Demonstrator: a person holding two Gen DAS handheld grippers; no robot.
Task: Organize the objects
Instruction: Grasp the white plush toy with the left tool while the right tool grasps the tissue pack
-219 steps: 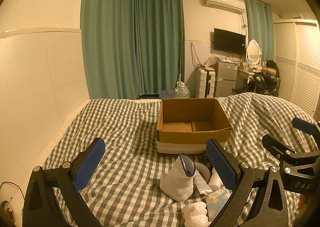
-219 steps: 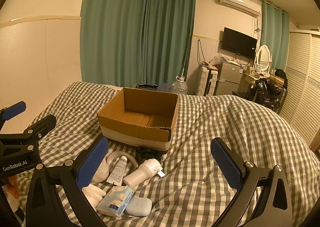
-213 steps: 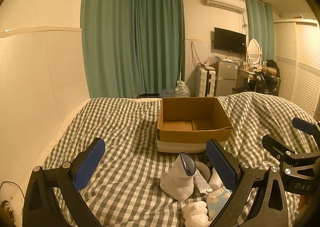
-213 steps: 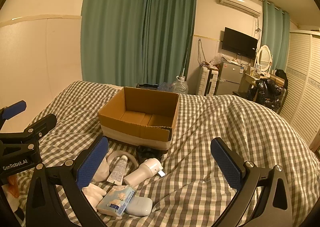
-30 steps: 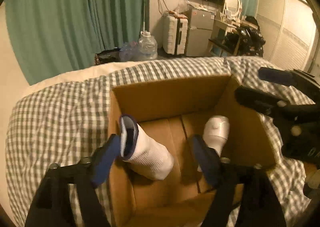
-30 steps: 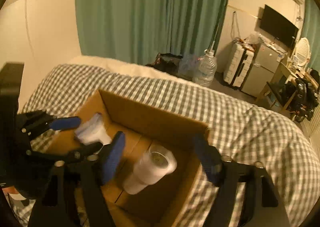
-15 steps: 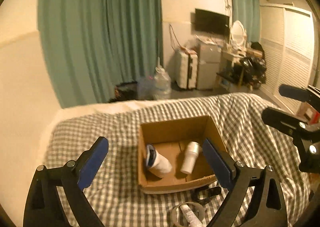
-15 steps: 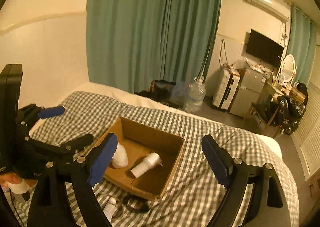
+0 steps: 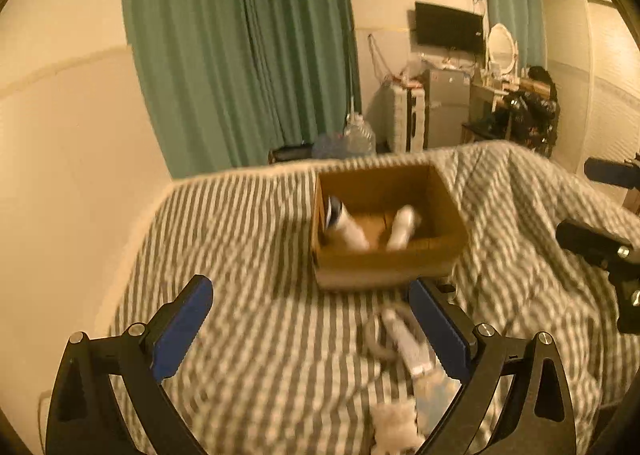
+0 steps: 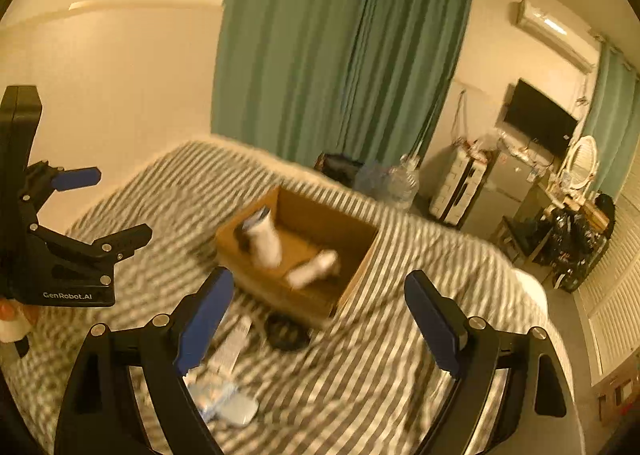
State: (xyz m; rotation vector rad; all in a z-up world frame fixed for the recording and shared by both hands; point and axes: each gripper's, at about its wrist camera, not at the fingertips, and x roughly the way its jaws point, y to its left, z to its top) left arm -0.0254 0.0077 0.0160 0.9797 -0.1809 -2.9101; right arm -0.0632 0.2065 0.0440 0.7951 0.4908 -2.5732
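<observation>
A brown cardboard box (image 9: pixel 390 255) (image 10: pixel 256 279) stands on the checked bed. In it lie a white sock with a blue cuff (image 9: pixel 346 225) (image 10: pixel 264 241) on the left and a white bottle (image 9: pixel 402 229) (image 10: pixel 314 273) on the right. My left gripper (image 9: pixel 310 321) is open and empty, held back above the bed in front of the box. My right gripper (image 10: pixel 316 313) is open and empty, above and in front of the box. Loose items lie in front of the box: a tube (image 9: pixel 406 339) (image 10: pixel 234 343), a packet (image 10: pixel 212 395), a white soft lump (image 9: pixel 394 429). The frames are motion-blurred.
A dark ring-shaped thing (image 10: pixel 286 331) lies by the box's front. A pale oval case (image 10: pixel 240 411) lies beside the packet. A wall runs along the bed's left side (image 9: pixel 60 175). Green curtains (image 9: pixel 248 47), a water jug (image 9: pixel 358 135) and furniture stand beyond the bed.
Both grippers let go of the sock and the bottle in the box a second ago, opened, and have drawn back and up. The view keeps shifting toward the loose items.
</observation>
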